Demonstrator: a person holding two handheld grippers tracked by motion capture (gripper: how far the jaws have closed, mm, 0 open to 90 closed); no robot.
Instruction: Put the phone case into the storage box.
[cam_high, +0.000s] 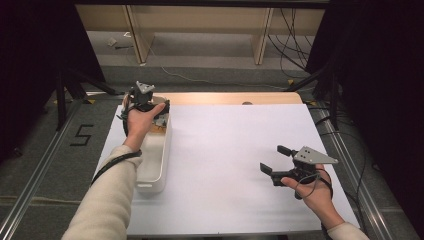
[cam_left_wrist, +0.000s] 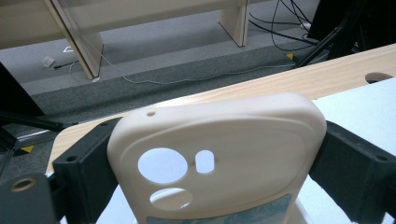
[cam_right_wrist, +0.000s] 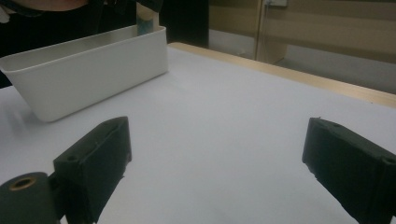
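Over the far end of the white bin (cam_high: 152, 165) at the table's (cam_high: 225, 150) left edge, holding a cream phone case (cam_left_wrist: 219, 158) upright between the jaws of the left gripper (cam_high: 150, 106), clamped across the case's two long sides. Showing, in the left gripper view, the case's back with its round camera cut-outs and a patterned strip low down. Looking light and somewhat rubbery, likely flexing if squeezed hard; gripping across the side walls, as now, appearing the soundest hold, since the thin back panel and cut-outs offer little to pinch. Resting near the table's right edge, toward the near corner, the right gripper (cam_high: 276, 160), jaws spread wide with nothing between them, pointing across the white surface toward the bin. Possibly lifting the case out or lowering it in; impossible to tell which.
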